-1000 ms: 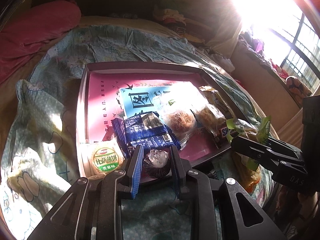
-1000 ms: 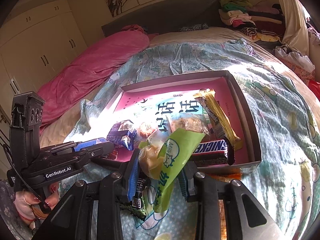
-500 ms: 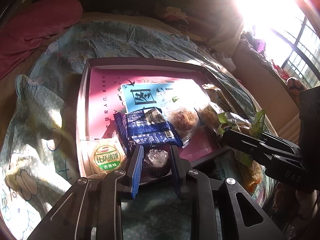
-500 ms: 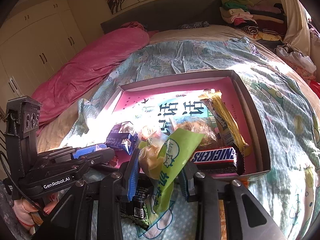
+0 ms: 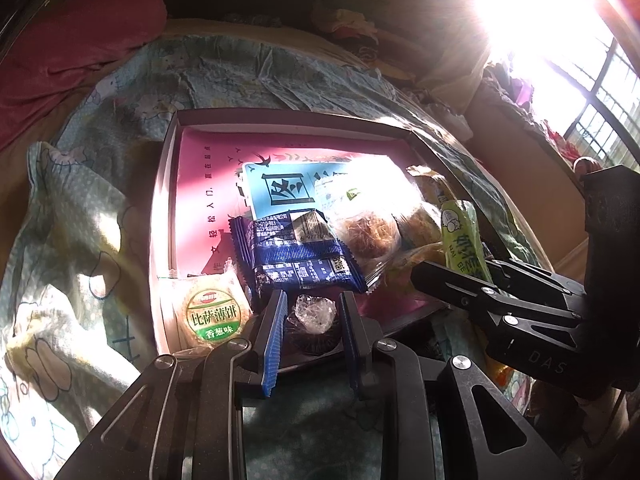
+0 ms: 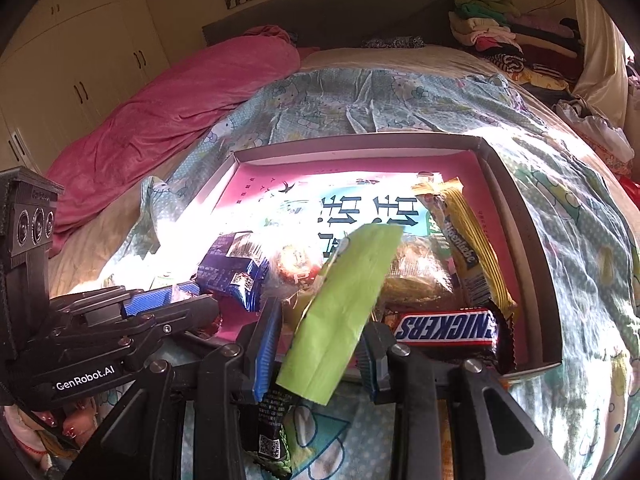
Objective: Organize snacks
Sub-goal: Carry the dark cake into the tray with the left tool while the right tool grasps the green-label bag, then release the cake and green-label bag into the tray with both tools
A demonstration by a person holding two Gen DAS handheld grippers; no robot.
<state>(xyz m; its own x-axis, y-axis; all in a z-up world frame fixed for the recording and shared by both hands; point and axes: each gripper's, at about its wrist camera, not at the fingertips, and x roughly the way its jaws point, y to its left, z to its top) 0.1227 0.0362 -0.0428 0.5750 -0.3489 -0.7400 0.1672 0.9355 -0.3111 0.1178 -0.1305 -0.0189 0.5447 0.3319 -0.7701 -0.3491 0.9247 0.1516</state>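
- A shallow pink-lined box (image 6: pixel 516 208) lies on the bed's cartoon-print quilt (image 6: pixel 400 100) and holds the snacks.
- Inside it, along the right wall, lies a yellow wafer bar (image 6: pixel 468 256); a Snickers bar (image 6: pixel 444 326) lies across the near right corner, touching it.
- Near the middle are clear-wrapped pastries (image 5: pixel 368 232) and a dark blue biscuit pack (image 5: pixel 296 260); a round cracker pack with a green label (image 5: pixel 214 316) sits in the near left corner.
- The left tongs (image 5: pixel 312 320) are pinched on a small dark cake in clear wrap (image 5: pixel 314 320), at the box's near edge, just below the blue pack.
- The right tongs (image 6: pixel 320 320) clamp a long light-green snack packet (image 6: pixel 344 304), tilted upright over the near edge of the box, between the pastries and the Snickers bar.
- Since a second ago the right tongs have come in closer over the box with the green packet, which has turned so its plain side faces the right wrist camera; the left tongs have kept their place and grip.
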